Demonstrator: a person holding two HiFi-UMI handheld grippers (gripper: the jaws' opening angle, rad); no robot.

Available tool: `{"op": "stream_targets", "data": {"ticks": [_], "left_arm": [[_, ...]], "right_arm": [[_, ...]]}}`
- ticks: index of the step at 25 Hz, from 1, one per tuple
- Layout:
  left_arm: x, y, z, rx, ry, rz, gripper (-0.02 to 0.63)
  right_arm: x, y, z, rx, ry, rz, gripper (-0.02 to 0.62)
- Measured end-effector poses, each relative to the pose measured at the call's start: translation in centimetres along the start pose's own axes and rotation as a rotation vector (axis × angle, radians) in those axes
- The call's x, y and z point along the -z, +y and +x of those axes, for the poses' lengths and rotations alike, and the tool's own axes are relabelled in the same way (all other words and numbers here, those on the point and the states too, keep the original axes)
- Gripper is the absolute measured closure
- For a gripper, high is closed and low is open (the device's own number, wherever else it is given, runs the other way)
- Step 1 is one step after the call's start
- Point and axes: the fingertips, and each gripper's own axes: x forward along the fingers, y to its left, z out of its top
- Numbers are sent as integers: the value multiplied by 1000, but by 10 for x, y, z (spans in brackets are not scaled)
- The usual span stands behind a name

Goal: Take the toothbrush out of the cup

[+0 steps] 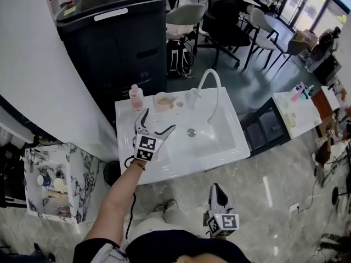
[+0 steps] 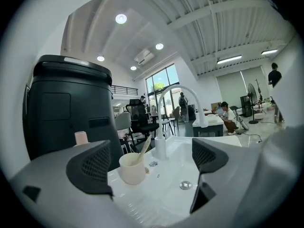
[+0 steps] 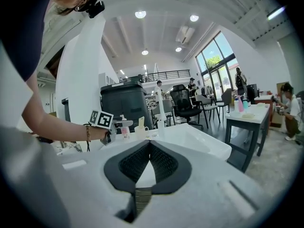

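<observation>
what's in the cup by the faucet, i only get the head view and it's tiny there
Observer: A pale toothbrush leans in the cup, as the left gripper view shows.
Operator: left fingers on it yet
Observer: No. The left gripper is open, with the cup ahead of its fingers, untouched.
Operator: and the right
Observer: The right gripper has its fingers shut tip to tip on nothing.
</observation>
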Motion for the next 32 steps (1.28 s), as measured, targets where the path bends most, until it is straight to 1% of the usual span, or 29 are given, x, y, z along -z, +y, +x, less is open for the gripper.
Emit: {"op": "stream_targets", "data": {"ticks": [4, 8, 12, 16, 18, 19, 22, 25, 28, 29, 32], "left_arm": [[10, 6, 36, 3, 40, 23, 75], [13, 12, 70, -13, 48, 36, 77], [27, 14, 103, -22, 104, 45, 77], [50, 22, 126, -24, 171, 35, 89], [56, 29, 134, -34, 191, 32, 131], [57, 33, 136, -41, 197, 32, 167], [57, 47, 141, -68, 201, 16, 302], [59, 56, 142, -93, 203, 9, 403], [60, 60, 142, -115, 206, 11, 540], [60, 61, 142, -123, 205, 13, 562], [55, 64, 140, -150, 197, 25, 577]], "right_arm": [[-1, -12, 6, 14, 15, 14, 591], [-1, -19, 14, 15, 46, 28, 591], [-7, -22, 21, 5, 56, 6, 591], [-14, -23, 27, 9, 35, 5, 591], [-15, -26, 29, 19, 34, 16, 591], [-15, -27, 29, 23, 37, 19, 591], [-13, -28, 29, 24, 48, 25, 591], [-9, -35, 28, 39, 59, 26, 591], [-11, -40, 30, 49, 54, 35, 591], [-11, -41, 30, 50, 53, 33, 591], [-11, -42, 33, 42, 54, 9, 591]]}}
